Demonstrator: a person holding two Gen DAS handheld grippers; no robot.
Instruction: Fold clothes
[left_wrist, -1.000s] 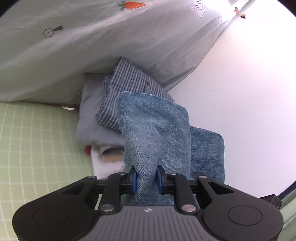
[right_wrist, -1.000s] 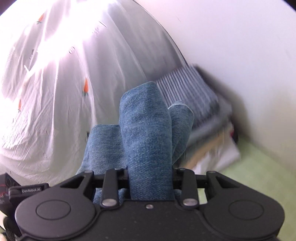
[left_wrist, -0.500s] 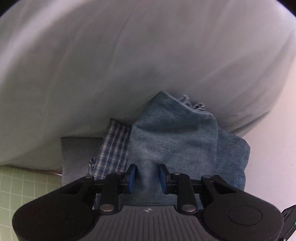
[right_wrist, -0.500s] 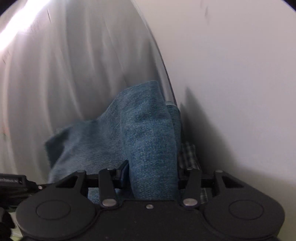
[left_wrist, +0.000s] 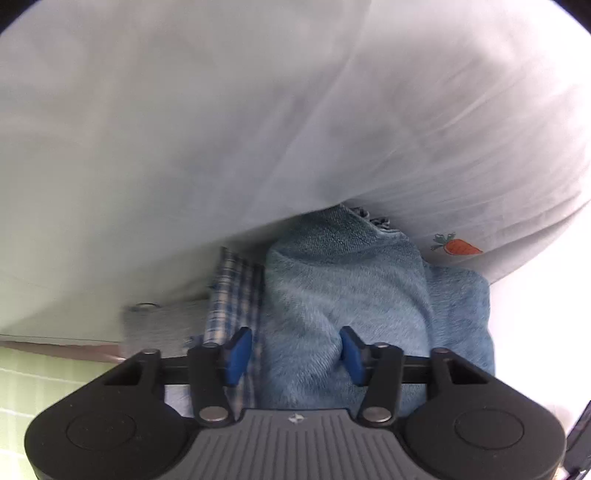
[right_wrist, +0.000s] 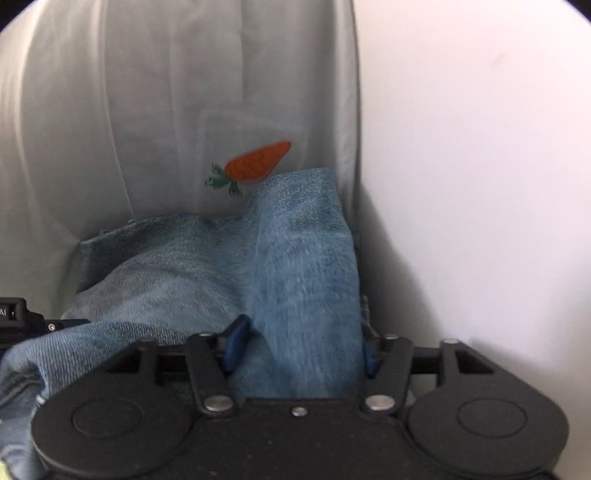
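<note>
Folded denim garment (left_wrist: 343, 306) set on top of a stack, over a checked shirt (left_wrist: 232, 291) and a grey item (left_wrist: 162, 325), hard against a white carrot-print curtain (left_wrist: 258, 129) and beside a white wall (right_wrist: 480, 166). Left tongs (left_wrist: 293, 350) spread apart, blue pads (left_wrist: 236, 349) clear of the cloth on one side and just touching on the other; no clamp evident. Right tongs (right_wrist: 301, 347) also parted wide, thick fold of denim (right_wrist: 306, 277) lying between the pads, apparently loose rather than pinched. Judged stage: placing and releasing the folded piece. Recommended: draw both tongs straight back and level, without closing, to avoid dragging the top layer or skewing the pile; check edges square with the stack below. Both tools held low and near horizontal, pointing toward the curtain, side by side. Green gridded table (left_wrist: 44, 387) visible at lower left.
</note>
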